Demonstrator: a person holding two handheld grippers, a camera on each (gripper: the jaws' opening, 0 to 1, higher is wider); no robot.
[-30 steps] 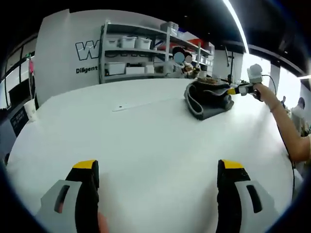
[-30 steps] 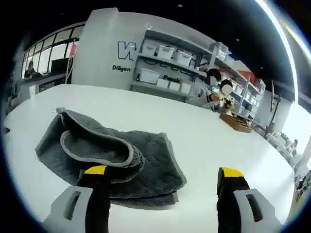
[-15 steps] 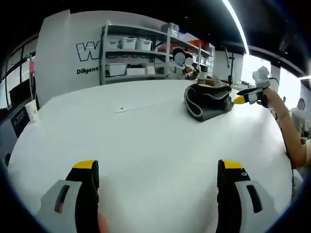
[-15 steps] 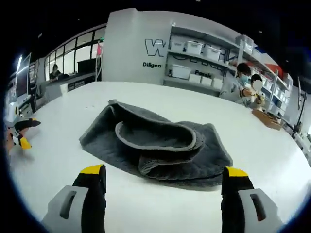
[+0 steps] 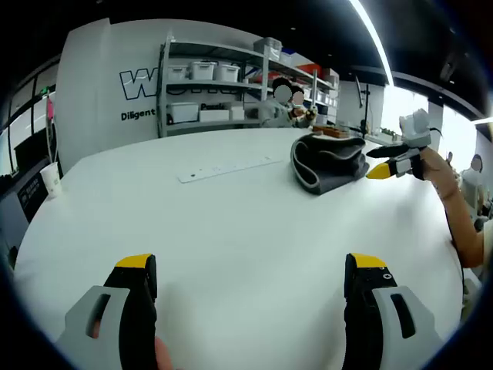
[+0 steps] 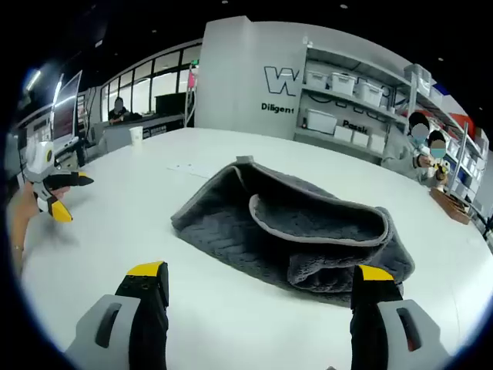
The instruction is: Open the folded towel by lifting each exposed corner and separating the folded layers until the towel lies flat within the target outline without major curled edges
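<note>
A grey quilted towel (image 6: 293, 223) lies folded and bunched on the white table (image 6: 92, 262), with a light-edged layer curled open on top. My right gripper (image 6: 260, 271) hovers open just short of the towel's near edge, nothing between its jaws. In the left gripper view the towel (image 5: 330, 160) sits far across the table, and the right gripper (image 5: 375, 163) stands open beside its right end, held by a hand. My left gripper (image 5: 250, 266) is open over the bare tabletop (image 5: 231, 223). It shows open at far left in the right gripper view (image 6: 71, 198).
A pale strip (image 5: 223, 166) lies flat on the table left of the towel. A paper cup (image 5: 51, 176) stands near the table's left edge. Shelves with white bins (image 5: 204, 92) and seated people (image 6: 427, 146) are behind the far side.
The right gripper has drawn back from the towel's end and swung around, so the towel now sits right of centre in its view. The towel and left gripper stay put.
</note>
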